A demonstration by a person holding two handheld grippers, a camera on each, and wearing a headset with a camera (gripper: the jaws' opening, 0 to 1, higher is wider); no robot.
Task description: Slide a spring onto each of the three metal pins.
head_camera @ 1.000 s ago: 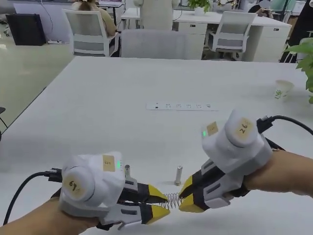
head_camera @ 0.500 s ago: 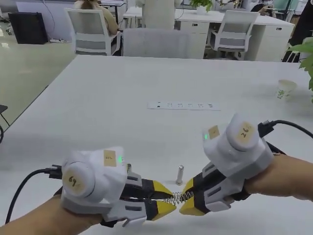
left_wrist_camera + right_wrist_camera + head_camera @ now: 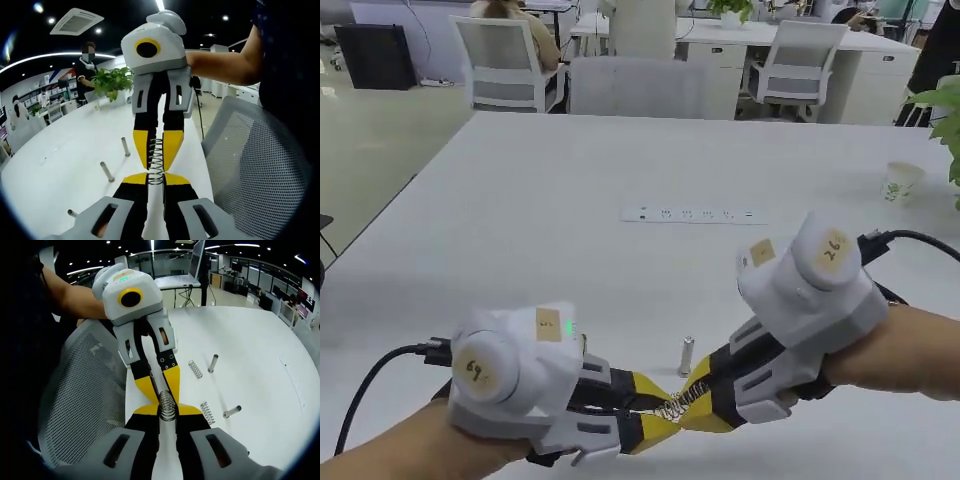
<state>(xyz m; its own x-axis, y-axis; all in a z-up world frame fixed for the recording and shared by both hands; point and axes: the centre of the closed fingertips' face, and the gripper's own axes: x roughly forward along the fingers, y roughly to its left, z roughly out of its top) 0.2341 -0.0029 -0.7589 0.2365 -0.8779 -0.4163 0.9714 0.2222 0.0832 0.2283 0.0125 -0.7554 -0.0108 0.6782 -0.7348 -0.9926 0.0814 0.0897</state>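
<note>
One spring [image 3: 156, 159], pinched endwise between left gripper [image 3: 155, 179] jaws and right gripper [image 3: 167, 411] jaws, both closed on it; overcompression could buckle or eject it.

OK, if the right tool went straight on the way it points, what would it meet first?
The left tool, tip to tip just ahead; the spring that both seem to hold bridges the gap.

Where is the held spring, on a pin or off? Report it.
Off. The spring is held between the left hand-held gripper and the right hand-held gripper; the pin behind it stands bare.
</note>
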